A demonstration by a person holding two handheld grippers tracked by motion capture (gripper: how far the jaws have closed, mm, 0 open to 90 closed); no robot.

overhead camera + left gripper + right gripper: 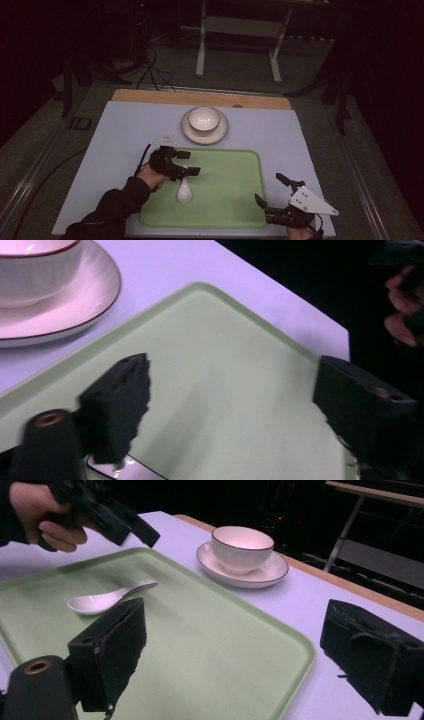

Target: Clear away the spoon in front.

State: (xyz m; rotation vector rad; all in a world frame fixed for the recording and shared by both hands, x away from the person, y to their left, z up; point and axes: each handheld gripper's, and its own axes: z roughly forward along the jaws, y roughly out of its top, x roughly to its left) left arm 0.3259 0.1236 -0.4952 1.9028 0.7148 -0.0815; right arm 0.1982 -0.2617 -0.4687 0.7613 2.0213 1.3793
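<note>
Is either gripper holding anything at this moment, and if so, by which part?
Nothing is held. The left gripper hangs with open jaws above the white spoon, which lies on the green tray. The right gripper is open and empty too.

A flat green plastic tray (225, 200) lies on the near half of the pale rectangular table mat (280, 130). A white ceramic soup spoon (184, 191) lies in the tray's left part, bowl end near, handle pointing far. Beyond the tray's far edge, apart from it, a round white saucer (189, 131) sits on the mat, and a white ribbed bowl (203, 119) stands on the saucer. A wooden table edge (200, 97) runs behind the mat.
</note>
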